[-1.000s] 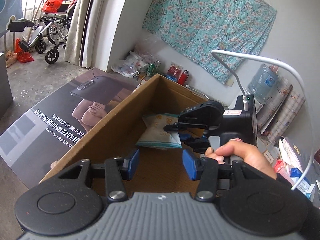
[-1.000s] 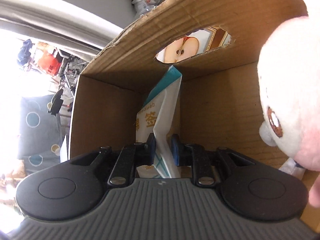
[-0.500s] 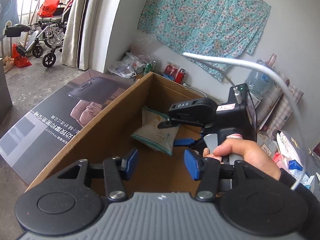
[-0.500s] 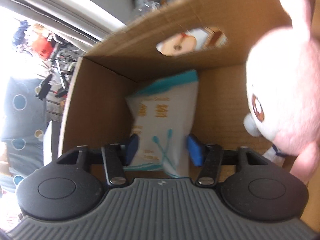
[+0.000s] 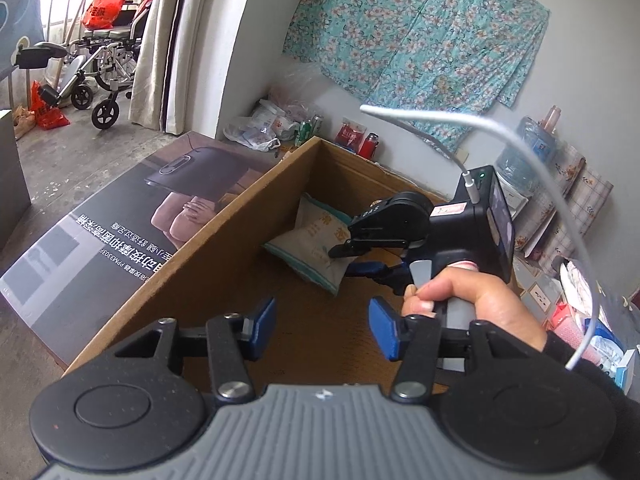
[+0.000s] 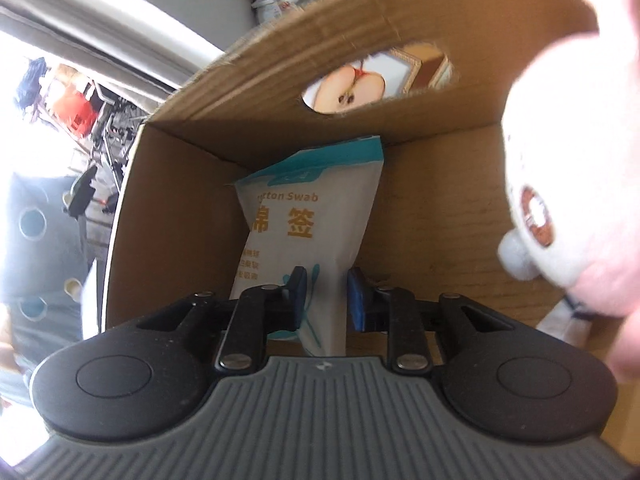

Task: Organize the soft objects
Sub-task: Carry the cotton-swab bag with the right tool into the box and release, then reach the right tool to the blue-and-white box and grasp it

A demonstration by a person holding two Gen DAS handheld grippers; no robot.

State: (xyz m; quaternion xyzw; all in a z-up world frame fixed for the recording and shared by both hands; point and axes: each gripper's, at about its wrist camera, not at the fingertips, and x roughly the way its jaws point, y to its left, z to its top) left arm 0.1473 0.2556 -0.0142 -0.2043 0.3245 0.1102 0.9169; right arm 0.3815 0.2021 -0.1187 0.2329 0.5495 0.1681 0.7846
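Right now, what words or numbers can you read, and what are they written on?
"tton Swab": top of the cotton swab bag, first letters cut off.
"棉签": big orange characters on the same bag.
Small orange lines lower on the bag: too blurred to read.
"PPM330F": on the poster, seen upside down beside large white Chinese characters I cannot read surely.
Red packets by the wall: too small to read.

Far wall (image 5: 592, 60): grey, with floral cloth (image 5: 412, 36) hung. Far left: curtain (image 5: 154, 44), wheelchair (image 5: 100, 60), grey concrete floor (image 5: 60, 160) in daylight.
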